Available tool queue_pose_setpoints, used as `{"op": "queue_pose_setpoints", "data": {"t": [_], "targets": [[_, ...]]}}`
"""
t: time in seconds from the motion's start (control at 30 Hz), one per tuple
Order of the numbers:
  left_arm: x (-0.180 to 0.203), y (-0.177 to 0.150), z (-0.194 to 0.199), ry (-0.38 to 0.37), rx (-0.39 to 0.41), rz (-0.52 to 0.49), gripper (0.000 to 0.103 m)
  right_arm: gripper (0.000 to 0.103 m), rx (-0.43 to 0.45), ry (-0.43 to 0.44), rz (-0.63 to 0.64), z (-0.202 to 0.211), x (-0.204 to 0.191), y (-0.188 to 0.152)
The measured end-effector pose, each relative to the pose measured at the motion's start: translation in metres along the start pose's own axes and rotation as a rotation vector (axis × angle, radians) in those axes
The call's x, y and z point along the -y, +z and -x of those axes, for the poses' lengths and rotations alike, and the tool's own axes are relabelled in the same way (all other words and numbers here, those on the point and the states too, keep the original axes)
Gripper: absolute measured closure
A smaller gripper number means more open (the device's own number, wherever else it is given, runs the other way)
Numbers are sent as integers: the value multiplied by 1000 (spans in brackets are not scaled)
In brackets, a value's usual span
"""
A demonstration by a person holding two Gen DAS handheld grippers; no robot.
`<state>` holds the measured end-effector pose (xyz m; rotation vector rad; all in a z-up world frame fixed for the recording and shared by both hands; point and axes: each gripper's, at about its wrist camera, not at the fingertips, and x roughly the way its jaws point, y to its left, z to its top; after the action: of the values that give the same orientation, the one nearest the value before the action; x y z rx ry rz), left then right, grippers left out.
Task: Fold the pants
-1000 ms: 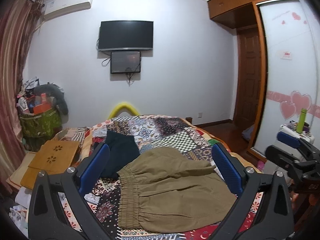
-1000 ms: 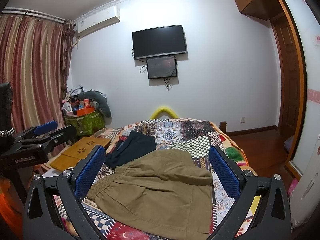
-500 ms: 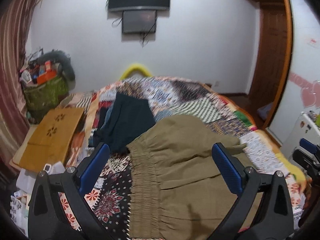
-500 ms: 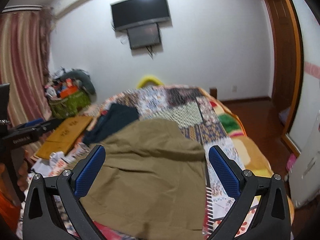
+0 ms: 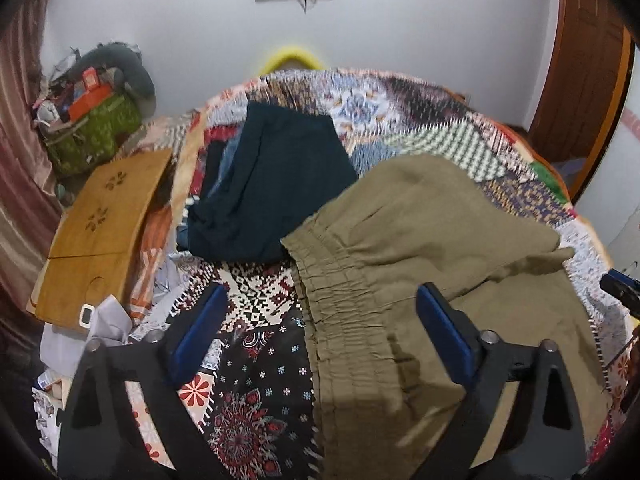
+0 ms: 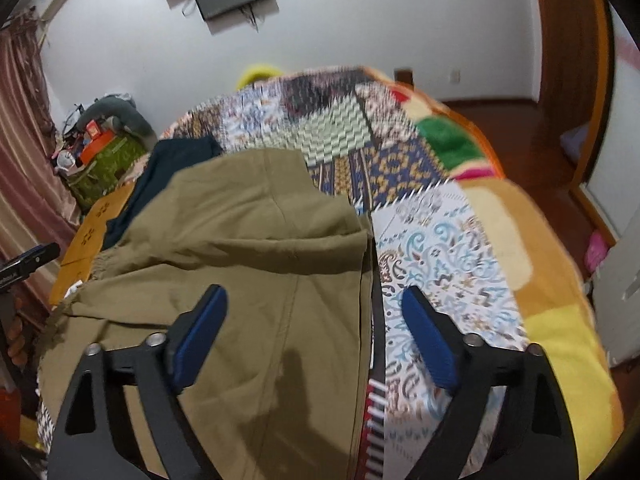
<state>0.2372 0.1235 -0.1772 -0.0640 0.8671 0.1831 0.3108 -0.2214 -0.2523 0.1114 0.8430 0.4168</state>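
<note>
Olive-brown pants (image 5: pixel 432 264) lie folded over on the patchwork quilt (image 5: pixel 256 320), elastic waistband toward the left. My left gripper (image 5: pixel 320 332) is open and empty, hovering over the waistband edge. In the right wrist view the same pants (image 6: pixel 240 248) fill the left and middle. My right gripper (image 6: pixel 314 332) is open and empty, straddling the pants' right edge. The tip of the right gripper shows at the left view's right edge (image 5: pixel 620 290). The tip of the left gripper shows at the right view's left edge (image 6: pixel 28 262).
A dark teal garment (image 5: pixel 272 184) lies on the quilt behind the pants. A wooden lap board (image 5: pixel 104 232) lies at the bed's left. A green basket of clutter (image 5: pixel 92 136) stands by the curtain. The quilt (image 6: pixel 460 248) runs right to the bed edge.
Both grippers have dropped and tilted down toward the bed, closer to the pants. The pants have not moved. Both grippers stay open.
</note>
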Motion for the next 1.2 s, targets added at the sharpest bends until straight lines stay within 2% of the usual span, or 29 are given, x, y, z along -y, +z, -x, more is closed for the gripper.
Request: {"op": "queue_pose_setpoints", "data": {"t": [0.07,0.17,0.23,0.43,0.53,0.6,0.67,0.73,0.97,1.1,1.2], "targets": [[-2,1,-15,-10,-46,-9,14,38,-49,25,10,-15,3,3],[-2,1,-34,-21,-106,-37,22,47,-110,33,38,-36,5,5],[-2,1,-44,-33,-142,-57,27,51,-135,36,35,-47,8,6],[-5,-2,-64,-61,-206,-71,27,58,-197,9,93,-68,10,2],[-6,-5,-66,-75,-205,-59,25,58,-205,-10,130,-67,7,0],[-4,-6,-69,-90,-209,-61,20,62,-203,-16,142,-69,8,0],[-1,-10,-75,-112,-237,-65,20,80,-197,-39,146,-70,10,-2],[1,-12,-77,-119,-242,-67,20,93,-206,-34,148,-71,10,-2],[1,-13,-61,-105,-208,-103,21,98,-172,-68,221,-57,2,3],[7,-15,-56,-130,-204,-150,37,98,-117,-63,208,-34,7,5],[13,-17,-54,-87,-180,-192,37,99,-107,-74,221,-27,10,-1]]}}
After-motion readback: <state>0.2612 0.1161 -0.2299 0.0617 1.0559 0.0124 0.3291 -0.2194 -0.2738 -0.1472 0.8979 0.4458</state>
